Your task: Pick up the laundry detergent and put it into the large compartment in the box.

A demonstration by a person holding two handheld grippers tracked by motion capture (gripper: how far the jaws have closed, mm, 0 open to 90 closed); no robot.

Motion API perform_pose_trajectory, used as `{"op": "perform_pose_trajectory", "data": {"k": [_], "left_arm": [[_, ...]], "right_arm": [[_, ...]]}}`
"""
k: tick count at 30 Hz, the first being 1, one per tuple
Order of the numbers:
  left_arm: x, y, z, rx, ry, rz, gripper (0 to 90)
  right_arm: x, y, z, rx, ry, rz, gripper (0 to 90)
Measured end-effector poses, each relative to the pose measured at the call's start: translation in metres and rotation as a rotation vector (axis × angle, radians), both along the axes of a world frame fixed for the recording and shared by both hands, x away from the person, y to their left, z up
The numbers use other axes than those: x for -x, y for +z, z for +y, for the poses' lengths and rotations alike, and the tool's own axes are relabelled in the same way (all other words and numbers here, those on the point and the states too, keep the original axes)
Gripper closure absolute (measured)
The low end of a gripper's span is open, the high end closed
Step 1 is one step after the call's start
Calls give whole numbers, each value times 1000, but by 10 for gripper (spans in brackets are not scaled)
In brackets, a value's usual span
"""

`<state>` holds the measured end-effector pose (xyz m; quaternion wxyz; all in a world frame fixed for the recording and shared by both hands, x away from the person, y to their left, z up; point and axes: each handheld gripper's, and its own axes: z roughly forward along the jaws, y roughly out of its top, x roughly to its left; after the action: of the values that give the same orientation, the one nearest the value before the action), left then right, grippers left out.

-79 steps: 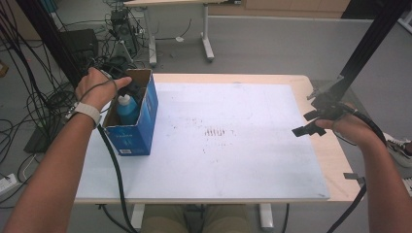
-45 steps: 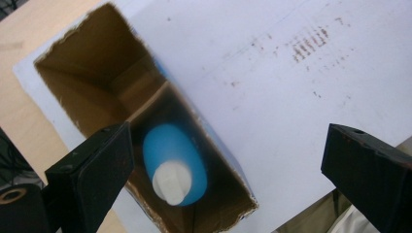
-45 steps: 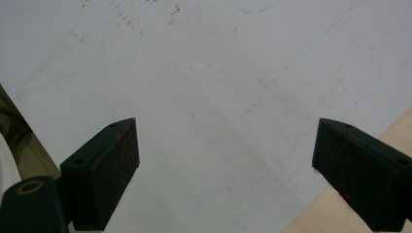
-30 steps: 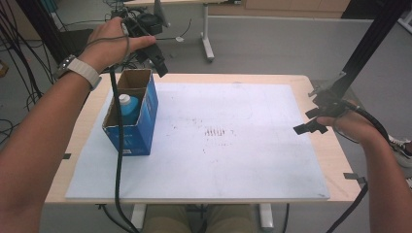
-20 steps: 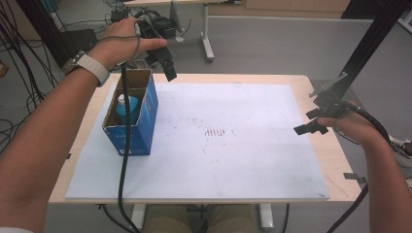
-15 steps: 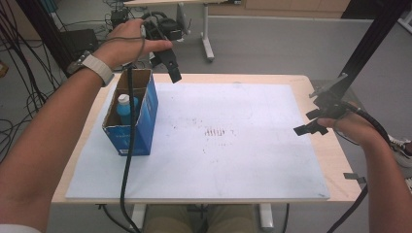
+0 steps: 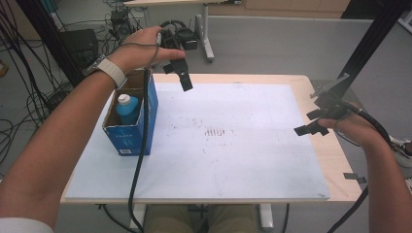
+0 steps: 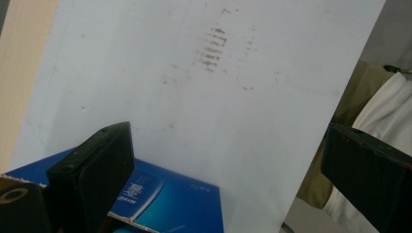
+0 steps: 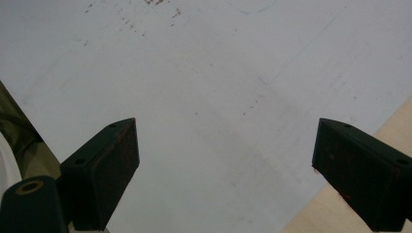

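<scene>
Since the earliest frame the left tongs (image 7: pixel 180 73) have come up out of the blue carton (image 7: pixel 132 121) and drifted right, and now hang in the upper middle of the high view, above the far edge of the table (image 7: pixel 335 160). They are spread wide with nothing between them; in the left gripper view the carton's blue wall (image 8: pixel 170 194) lies below them, at the bottom of the frame. The carton stands open-topped at the left of the white mat (image 7: pixel 218 150), and a blue bottle with a white cap (image 7: pixel 127 108) sits upright inside it. The right tongs (image 7: pixel 313 121) have stayed at the right edge of the mat, mid-right in the high view, also gaping and empty. A patch of brown smudges (image 7: pixel 214 132) marks the mat's middle.
</scene>
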<state>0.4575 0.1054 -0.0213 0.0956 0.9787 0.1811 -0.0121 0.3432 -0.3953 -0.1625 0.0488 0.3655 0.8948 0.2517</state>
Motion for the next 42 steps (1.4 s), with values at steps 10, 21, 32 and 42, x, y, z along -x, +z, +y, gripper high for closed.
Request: {"op": "perform_pose_trajectory", "data": {"k": [10, 21, 32, 42], "left_arm": [[-1, -10, -12, -11, -51, 14, 58], [-3, -27, -22, -19, -93, 25, 58], [-4, -42, -25, -22, -115, 30, 59], [-2, -49, -27, -18, -132, 32, 60]], "right_arm": [[2, -4, -2, -8, -7, 4, 98], [2, -9, -1, -13, -6, 8, 98], [2, -10, -1, -10, -12, 12, 98], [3, -11, -3, -13, -18, 10, 98]]}}
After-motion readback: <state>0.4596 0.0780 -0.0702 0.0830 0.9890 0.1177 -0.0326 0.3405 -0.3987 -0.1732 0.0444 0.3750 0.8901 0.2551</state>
